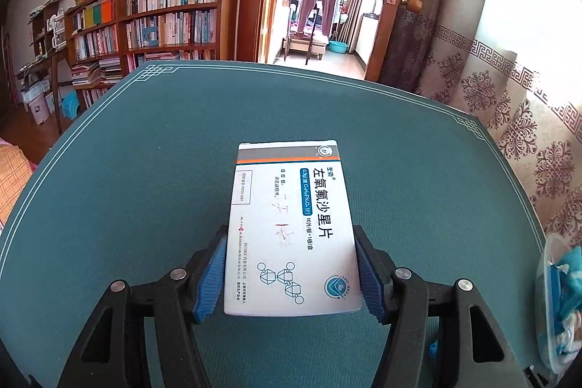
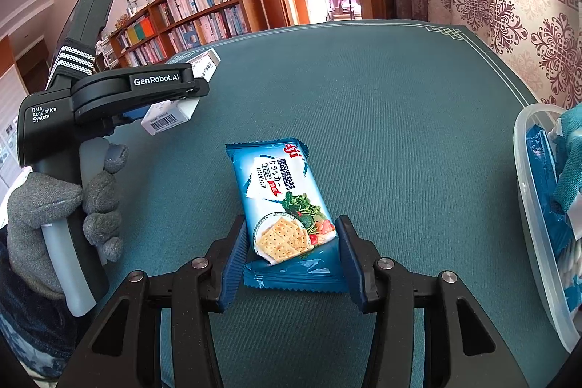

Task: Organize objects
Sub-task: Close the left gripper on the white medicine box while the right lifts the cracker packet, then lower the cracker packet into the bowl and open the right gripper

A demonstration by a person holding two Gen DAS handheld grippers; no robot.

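Note:
My left gripper (image 1: 291, 257) is shut on a white medicine box (image 1: 291, 224), its blue pads pressed on both long sides; the box is held just above the green table mat (image 1: 145, 170). The same gripper and box show at the left of the right wrist view (image 2: 171, 111). My right gripper (image 2: 291, 242) is closed around a blue soda cracker packet (image 2: 283, 206), pads touching its sides near the lower end; the packet rests on or just above the mat.
A clear plastic container (image 2: 527, 191) holding blue packets and a teal cloth stands at the right table edge, also in the left wrist view (image 1: 549, 297). Bookshelves (image 1: 163, 13), an open doorway and patterned curtains (image 1: 509, 90) lie beyond the table.

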